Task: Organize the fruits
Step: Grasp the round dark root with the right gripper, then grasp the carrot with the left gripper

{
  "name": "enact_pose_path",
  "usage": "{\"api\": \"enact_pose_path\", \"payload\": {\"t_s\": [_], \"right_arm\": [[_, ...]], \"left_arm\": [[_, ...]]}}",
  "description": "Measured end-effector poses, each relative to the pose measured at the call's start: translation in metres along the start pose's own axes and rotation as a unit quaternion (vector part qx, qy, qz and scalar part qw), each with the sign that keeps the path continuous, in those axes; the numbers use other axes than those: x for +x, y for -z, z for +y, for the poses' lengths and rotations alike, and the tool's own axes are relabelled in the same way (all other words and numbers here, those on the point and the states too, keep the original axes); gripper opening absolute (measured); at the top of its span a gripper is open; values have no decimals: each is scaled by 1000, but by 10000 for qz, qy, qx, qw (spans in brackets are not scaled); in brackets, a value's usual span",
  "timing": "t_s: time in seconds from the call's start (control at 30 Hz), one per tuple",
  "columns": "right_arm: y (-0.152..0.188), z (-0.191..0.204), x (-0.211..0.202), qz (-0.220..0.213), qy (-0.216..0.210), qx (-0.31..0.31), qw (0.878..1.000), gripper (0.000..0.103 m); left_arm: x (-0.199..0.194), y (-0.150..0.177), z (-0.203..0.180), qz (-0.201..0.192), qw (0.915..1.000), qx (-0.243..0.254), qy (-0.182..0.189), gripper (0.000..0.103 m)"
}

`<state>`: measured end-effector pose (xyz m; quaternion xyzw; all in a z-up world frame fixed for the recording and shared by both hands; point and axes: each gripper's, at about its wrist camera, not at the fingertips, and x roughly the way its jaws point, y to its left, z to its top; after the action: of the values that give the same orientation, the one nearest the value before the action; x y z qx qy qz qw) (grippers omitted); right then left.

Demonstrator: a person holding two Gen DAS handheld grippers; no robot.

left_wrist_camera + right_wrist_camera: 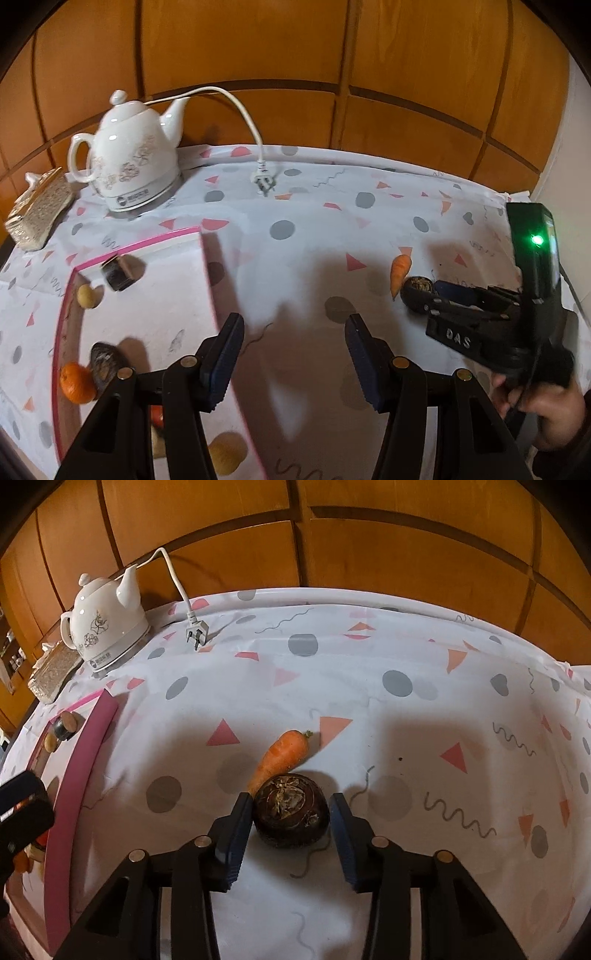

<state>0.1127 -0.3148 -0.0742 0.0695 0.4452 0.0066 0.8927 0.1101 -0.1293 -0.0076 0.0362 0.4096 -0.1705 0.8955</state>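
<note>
Grasp step: right claw point(290, 814) spread, straddling the dark round rough-skinned fruit point(291, 814) on the bench, orange carrot point(282, 757) touching at 11 o'clock; next, pinch and lift; left claw point(293, 360) spread, empty.

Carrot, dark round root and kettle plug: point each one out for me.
Carrot point(282, 756), right wrist view, mid-body.
Dark round root point(290, 814), right wrist view, upper face.
Kettle plug point(195, 633), right wrist view, plug body.

Black grippers point(288, 830) — blue pads, brass screws
</note>
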Motion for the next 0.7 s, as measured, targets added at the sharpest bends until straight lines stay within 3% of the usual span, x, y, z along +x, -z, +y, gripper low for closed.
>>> {"api": "enact_pose_path", "payload": {"t_s": [0.23,0.47,0.67,0.7], "right_arm": [[10,-23,-28,-252,128,194,9994,42],[19,-58,-50,-338,353,472,9977,42],[24,-72,-55,-342,431,584,9968,42],[25,-74,-55,-333,430,609,9967,43]], "left_arm": [[35,-21,-32,215,9982,317,467,58],[72,-33,-80,446,9902,842,1021,57],[97,-35,-108,628,9833,1298,1110,50],[101,-35,-112,637,9832,1394,987,50]]}}
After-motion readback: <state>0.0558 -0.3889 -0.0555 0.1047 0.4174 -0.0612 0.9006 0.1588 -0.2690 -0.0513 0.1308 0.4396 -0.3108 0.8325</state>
